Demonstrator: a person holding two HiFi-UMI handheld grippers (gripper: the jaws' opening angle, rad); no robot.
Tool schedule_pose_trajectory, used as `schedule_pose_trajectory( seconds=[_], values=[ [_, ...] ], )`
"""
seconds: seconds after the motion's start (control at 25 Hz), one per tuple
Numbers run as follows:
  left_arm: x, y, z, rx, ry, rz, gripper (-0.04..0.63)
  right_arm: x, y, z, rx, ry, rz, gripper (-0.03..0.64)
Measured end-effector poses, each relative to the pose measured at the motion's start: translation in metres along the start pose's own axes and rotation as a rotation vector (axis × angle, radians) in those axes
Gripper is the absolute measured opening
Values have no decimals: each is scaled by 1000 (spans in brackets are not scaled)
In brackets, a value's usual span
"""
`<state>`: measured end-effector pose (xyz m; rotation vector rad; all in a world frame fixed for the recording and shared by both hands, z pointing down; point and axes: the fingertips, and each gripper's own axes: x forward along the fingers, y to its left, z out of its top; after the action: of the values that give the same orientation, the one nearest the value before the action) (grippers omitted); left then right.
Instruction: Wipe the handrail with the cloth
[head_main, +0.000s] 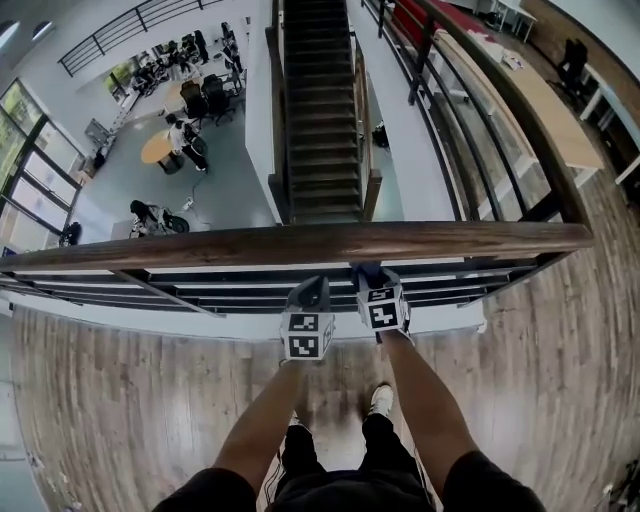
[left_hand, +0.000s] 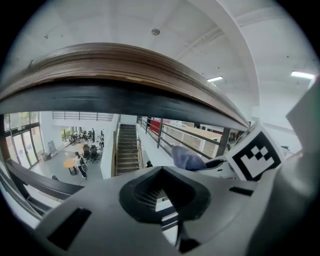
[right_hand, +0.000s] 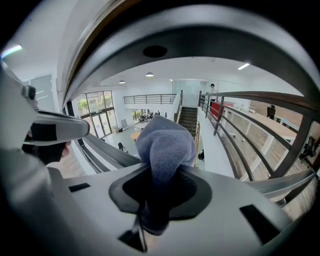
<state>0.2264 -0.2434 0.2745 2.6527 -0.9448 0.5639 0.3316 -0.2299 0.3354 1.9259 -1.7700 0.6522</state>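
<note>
Cloth (right_hand: 165, 147) bunched in the clenched right gripper (head_main: 372, 278), just under the handrail (head_main: 250, 245); left gripper (head_main: 312, 293) also just under the handrail, jaws closed together, holding nothing.

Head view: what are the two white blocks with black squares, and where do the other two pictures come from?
A person stands at a wooden handrail above an atrium, holding a two-jaw gripper in each hand; the marked blocks are parts of these. The head view looks down from the person's head; the other two come from a camera on each gripper. The right gripper is shut on a blue cloth; the left gripper is shut on nothing.
</note>
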Motion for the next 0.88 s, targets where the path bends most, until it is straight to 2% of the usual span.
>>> schedule_pose_trajectory(
  seconds=[0.56,0.76,0.88],
  values=[
    [80,-137,4,64,54,-101,2,-43,-161,-37,115,-4,-97,86],
    [105,-186,-1,32,74,-129,2,-59,-220,-56,167,-1,-140,87],
    [119,-217,0,44,83,-155,2,-72,-258,-66,170,4,-168,87]
  ],
)
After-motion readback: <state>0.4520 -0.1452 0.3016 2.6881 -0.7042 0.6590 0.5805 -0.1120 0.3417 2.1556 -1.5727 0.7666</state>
